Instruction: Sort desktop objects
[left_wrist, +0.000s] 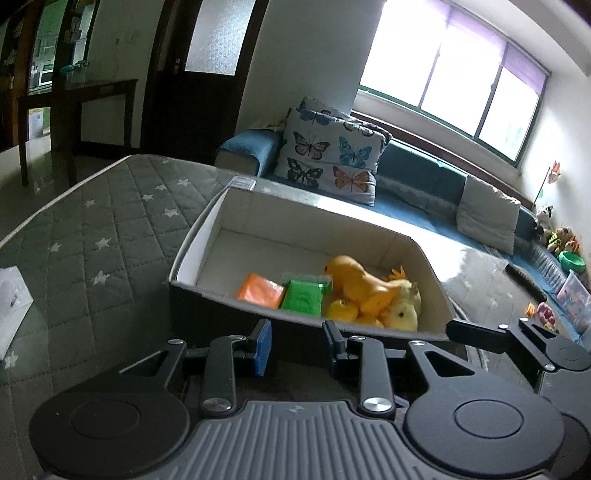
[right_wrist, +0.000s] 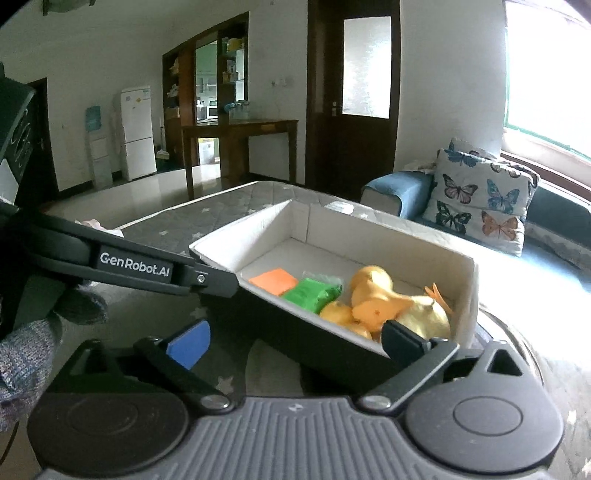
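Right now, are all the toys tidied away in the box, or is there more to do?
Mostly done, it seems. The box already holds an orange packet, a green packet, an orange toy duck and a yellow duck. Nothing is in hand: the left hand-held gripper and the right hand-held gripper are both open and hold nothing. No loose toys show on the grey star cloth, though some of it is out of view.

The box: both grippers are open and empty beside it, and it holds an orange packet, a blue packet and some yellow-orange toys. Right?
Not quite. The packet next to the orange packet is green, not blue; both wrist views show it. The rest holds: the box also holds yellow-orange toys, and the left gripper and right gripper are open and empty.
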